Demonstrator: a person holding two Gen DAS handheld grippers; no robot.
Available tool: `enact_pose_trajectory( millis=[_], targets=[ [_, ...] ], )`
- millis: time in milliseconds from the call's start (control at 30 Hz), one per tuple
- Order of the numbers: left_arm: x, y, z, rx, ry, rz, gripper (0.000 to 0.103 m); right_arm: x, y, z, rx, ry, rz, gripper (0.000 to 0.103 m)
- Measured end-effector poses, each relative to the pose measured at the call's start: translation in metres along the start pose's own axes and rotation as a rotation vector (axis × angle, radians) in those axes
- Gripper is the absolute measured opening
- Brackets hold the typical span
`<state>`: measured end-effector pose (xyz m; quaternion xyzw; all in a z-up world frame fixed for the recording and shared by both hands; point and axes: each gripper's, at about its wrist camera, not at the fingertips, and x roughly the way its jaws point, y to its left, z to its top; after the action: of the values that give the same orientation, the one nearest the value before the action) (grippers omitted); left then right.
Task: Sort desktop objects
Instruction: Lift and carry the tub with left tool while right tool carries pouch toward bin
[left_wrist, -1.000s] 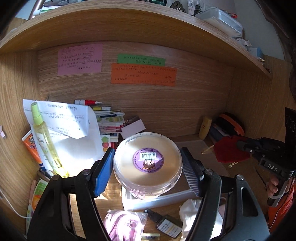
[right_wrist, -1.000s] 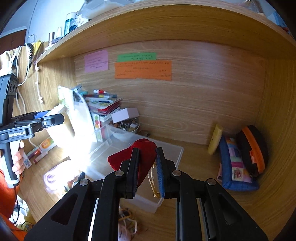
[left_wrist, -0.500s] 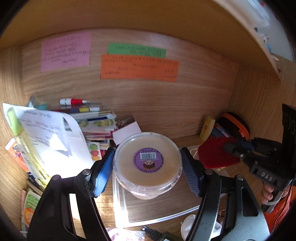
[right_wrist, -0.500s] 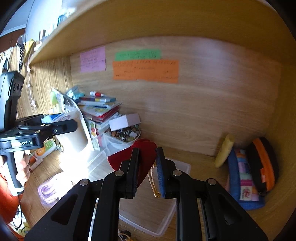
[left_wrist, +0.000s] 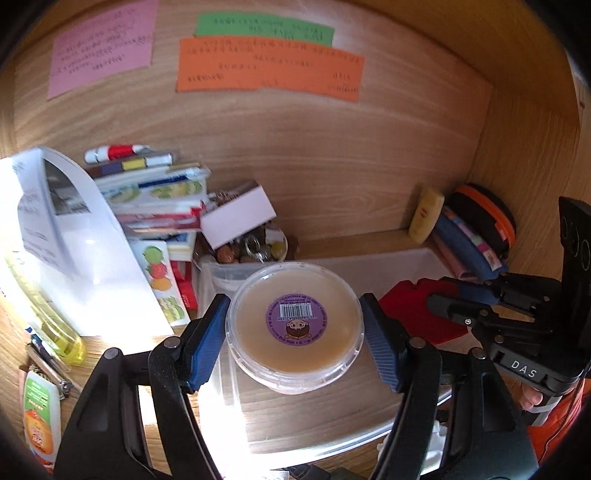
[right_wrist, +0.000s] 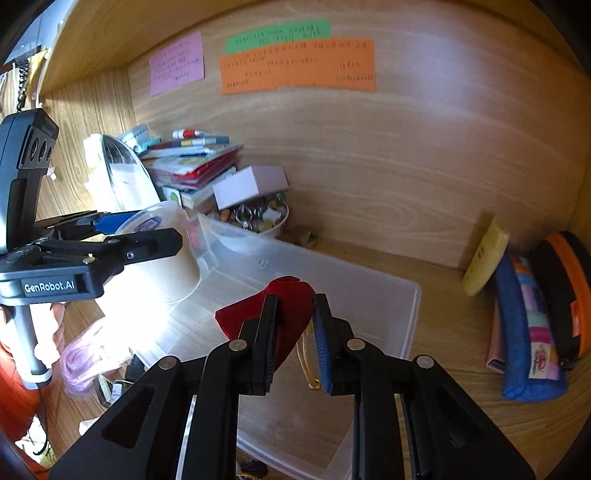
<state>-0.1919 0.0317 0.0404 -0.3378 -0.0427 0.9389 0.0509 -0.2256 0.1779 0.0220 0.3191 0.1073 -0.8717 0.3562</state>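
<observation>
Right now my left gripper (left_wrist: 295, 334) pinches a round tub (left_wrist: 295, 325) between its blue pads (left_wrist: 207, 338), lid up with a purple sticker (left_wrist: 296, 318) on top. I hold it over the left end of the clear bin (right_wrist: 388, 295), which sits on the desk (right_wrist: 461, 369).

My right gripper (right_wrist: 295, 332) has its jaws pressed nearly together on a red pouch (right_wrist: 277, 306), with a gold cord (right_wrist: 306, 354) dangling beside the right finger; the pouch hangs over the middle of the bin.

Behind the bin a bowl of trinkets (right_wrist: 258, 218) carries a white box (right_wrist: 251, 184), next to a stack of books (left_wrist: 155, 195). Far right, a yellow tube (right_wrist: 484, 258), a blue case (right_wrist: 528, 325) and an orange-trimmed case (right_wrist: 561, 291) lean against the wall. Coloured notes (left_wrist: 269, 62) are stuck to the back panel.
</observation>
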Motion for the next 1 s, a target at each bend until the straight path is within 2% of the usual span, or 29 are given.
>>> enact_pose_trajectory(
  millis=[267,667,1000],
  targets=[
    [0.02,-0.009,-0.01,0.05,0.072,-0.018,0.07,0.016,0.0,-0.008,-0.005,0.067,0.026,0.018],
    [0.037,-0.018,-0.021,0.084,0.16,-0.009,0.07,0.028,0.008,-0.015,-0.045,0.129,0.01,0.018],
    [0.037,-0.023,-0.025,0.108,0.167,0.011,0.07,0.033,0.011,-0.02,-0.069,0.156,-0.014,0.018]
  ],
)
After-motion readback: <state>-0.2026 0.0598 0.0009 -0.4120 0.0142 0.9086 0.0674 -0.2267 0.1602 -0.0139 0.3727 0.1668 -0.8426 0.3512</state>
